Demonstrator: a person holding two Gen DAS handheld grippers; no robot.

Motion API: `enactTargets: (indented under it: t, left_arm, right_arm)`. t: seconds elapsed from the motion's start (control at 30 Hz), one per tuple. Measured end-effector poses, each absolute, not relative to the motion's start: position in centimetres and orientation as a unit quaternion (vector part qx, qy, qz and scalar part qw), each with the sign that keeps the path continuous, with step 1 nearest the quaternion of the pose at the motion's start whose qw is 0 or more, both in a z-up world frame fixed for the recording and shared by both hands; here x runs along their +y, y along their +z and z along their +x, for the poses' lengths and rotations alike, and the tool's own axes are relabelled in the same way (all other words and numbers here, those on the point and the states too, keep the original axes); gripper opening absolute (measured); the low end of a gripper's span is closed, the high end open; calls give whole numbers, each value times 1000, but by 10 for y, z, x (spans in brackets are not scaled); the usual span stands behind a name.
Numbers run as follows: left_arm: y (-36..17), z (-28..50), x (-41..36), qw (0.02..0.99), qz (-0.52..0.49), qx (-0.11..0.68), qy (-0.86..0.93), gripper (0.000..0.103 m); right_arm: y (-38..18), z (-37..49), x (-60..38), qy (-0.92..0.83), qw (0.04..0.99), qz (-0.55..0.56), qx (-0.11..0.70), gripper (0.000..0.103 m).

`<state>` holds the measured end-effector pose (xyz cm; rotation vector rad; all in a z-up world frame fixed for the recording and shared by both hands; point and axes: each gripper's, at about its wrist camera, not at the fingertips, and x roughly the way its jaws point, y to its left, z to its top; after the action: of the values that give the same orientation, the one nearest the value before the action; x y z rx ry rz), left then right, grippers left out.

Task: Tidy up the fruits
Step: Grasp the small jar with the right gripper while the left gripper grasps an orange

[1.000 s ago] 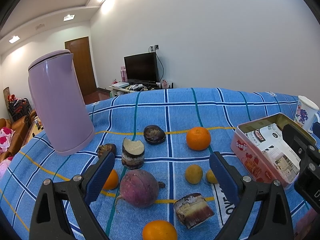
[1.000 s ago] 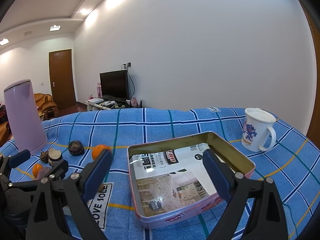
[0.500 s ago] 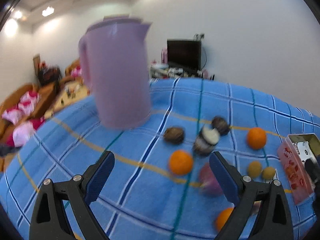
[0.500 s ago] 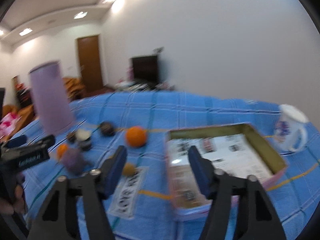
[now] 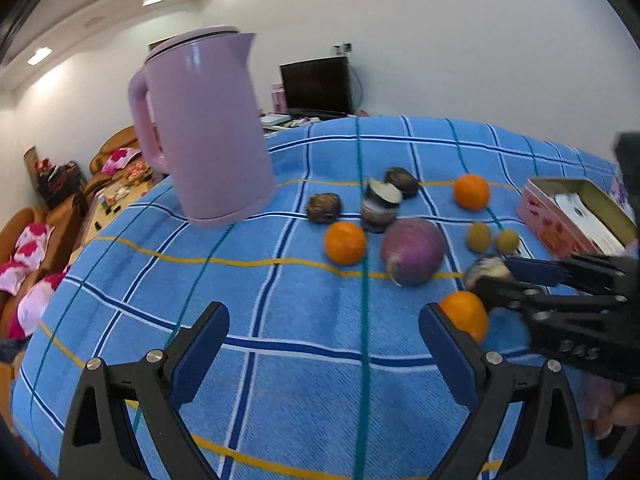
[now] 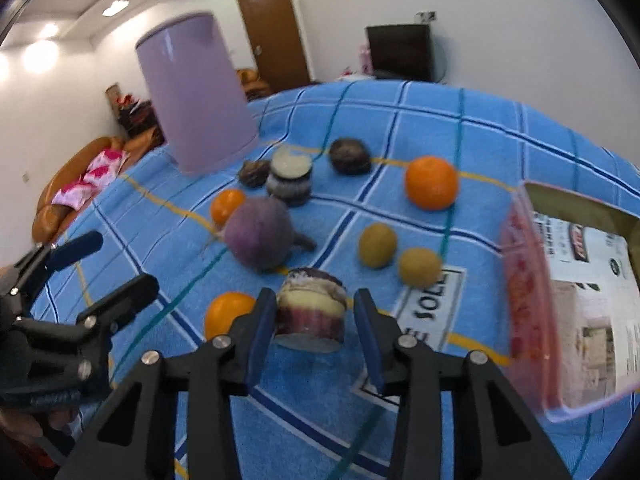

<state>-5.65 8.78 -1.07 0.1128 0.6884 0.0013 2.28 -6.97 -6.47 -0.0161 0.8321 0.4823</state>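
Closing around a cut chunk (image 6: 311, 309) of purple-skinned, pale-fleshed produce, the right gripper (image 6: 316, 330) has the piece between its fingers (image 6: 260, 330). The near finger looks to be touching it, the far one looks just short; no firm clamp yet. The chunk stands upright on the blue checked cloth (image 6: 304, 408), just left of the pink tin (image 6: 528, 300), with an orange (image 6: 228, 314) just beside it on the side away from the tin.

Risks, as I judge them: the chunk is short and looks slick-sided, so an uneven pinch could tip it or squirt it out toward the orange. The soft cloth may bunch under the fingertips. A swing toward the tin could clip its near wall, or the two small yellow fruits (image 6: 378, 245) between chunk and tin.

Pose: right gripper points steeply down over the chunk, coming in from the tin side. Left gripper (image 5: 324, 344) hangs over bare cloth farther from the tin, fingers (image 5: 202, 346) wide apart, nothing between them, tilted down, purple kettle (image 5: 208, 128) beyond it.
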Motion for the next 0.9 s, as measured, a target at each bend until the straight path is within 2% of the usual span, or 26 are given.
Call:
enactTargets:
  t: [0.13, 0.27, 0.47, 0.63, 0.67, 0.73, 0.8, 0.87, 0.9]
  left_arm:
    - [-9, -56, 80, 936, 53, 347, -10, 97]
    - [-9, -55, 76, 932, 36, 359, -19, 97]
    - [-8, -48, 60, 927, 20, 371, -45, 97]
    - [-21, -28, 34, 917, 31, 394, -47, 96]
    - [-28, -23, 30, 912, 32, 405, -45, 92]
    - [-37, -19, 29, 905, 30, 423, -46, 59]
    - [-46, -15, 30, 901, 18, 430, -54, 52]
    - [-53, -10, 31, 902, 14, 428, -55, 41]
    - [-55, -8, 31, 902, 14, 427, -55, 39]
  right_arm:
    - [-75, 28, -57, 245, 868, -30, 430, 40]
    - [-72, 24, -68, 233, 874, -19, 426, 40]
    - [-38, 15, -113, 211, 912, 50, 348, 40]
    - [-16, 5, -138, 145, 947, 43, 283, 40]
    - [-12, 3, -144, 127, 953, 42, 270, 40]
    - [-5, 1, -154, 111, 959, 47, 258, 40]
    - [-1, 1, -164, 101, 962, 61, 248, 40]
    - [0, 4, -170, 96, 962, 74, 246, 40]
    - [1, 3, -173, 93, 962, 76, 247, 40]
